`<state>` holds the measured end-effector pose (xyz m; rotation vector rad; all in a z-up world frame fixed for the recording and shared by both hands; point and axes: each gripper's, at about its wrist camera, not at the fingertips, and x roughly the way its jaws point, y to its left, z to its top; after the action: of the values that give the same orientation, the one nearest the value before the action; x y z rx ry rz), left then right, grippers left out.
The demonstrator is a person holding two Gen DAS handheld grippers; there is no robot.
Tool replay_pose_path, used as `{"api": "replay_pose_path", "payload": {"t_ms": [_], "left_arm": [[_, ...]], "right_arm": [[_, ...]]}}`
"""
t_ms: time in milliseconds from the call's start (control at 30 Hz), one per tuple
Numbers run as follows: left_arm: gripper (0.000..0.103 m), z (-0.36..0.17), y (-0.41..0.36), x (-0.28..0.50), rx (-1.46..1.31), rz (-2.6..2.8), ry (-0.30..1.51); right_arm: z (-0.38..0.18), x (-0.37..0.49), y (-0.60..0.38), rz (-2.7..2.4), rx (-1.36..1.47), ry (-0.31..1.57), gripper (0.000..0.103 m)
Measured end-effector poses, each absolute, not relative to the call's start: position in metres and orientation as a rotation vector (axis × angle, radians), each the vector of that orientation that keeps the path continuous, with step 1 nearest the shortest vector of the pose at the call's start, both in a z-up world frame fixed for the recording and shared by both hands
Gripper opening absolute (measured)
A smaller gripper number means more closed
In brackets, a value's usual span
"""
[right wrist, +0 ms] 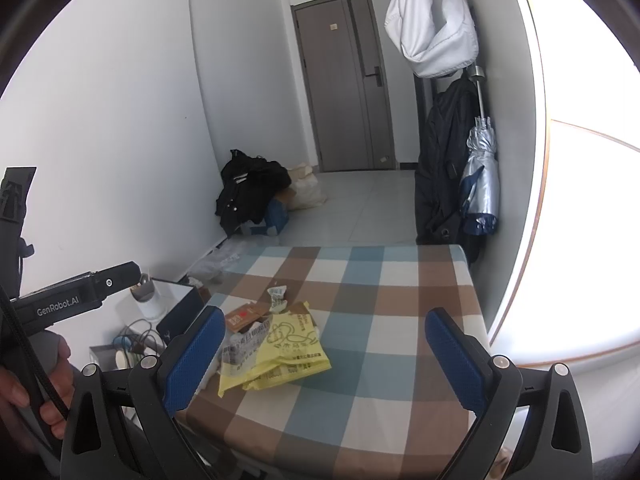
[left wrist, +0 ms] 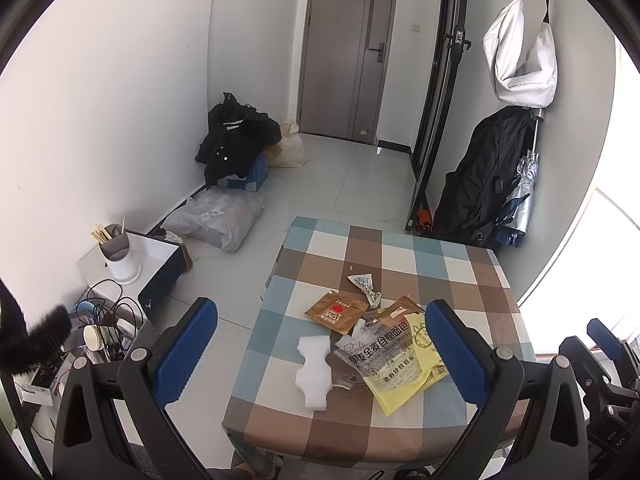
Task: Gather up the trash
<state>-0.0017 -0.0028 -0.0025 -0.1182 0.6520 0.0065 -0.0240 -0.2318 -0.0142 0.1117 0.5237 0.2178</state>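
Note:
A pile of trash lies on the checked tablecloth (left wrist: 440, 264): a yellow bag (left wrist: 416, 360), a clear printed bread wrapper (left wrist: 380, 356), a brown sachet (left wrist: 336, 312), a white foam piece (left wrist: 314, 372) and a crumpled small wrapper (left wrist: 366, 286). My left gripper (left wrist: 320, 352) is open and empty above the table's near left part. My right gripper (right wrist: 324, 360) is open and empty over the table; the yellow bag (right wrist: 286, 348), bread wrapper (right wrist: 244, 344), sachet (right wrist: 242, 318) and crumpled wrapper (right wrist: 277, 298) lie by its left finger.
Left of the table a white side stand (left wrist: 160, 252) holds a utensil cup (left wrist: 118, 256); cables and a paper cup (left wrist: 94, 336) sit below. A plastic bag (left wrist: 220, 216), a black jacket on a blue box (left wrist: 236, 140) and a door (left wrist: 348, 48) lie beyond. Coats and an umbrella (left wrist: 524, 184) hang right.

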Motion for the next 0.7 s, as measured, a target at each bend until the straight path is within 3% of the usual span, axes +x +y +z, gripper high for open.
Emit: {"api": "replay_pose_path", "payload": {"t_ms": [700], "left_arm": [[0.102, -0.024, 0.007, 0.015, -0.102, -0.018, 0.777]], "right_arm": [[-0.020, -0.014, -0.232, 0.195, 0.126, 0.564, 0.101]]}}
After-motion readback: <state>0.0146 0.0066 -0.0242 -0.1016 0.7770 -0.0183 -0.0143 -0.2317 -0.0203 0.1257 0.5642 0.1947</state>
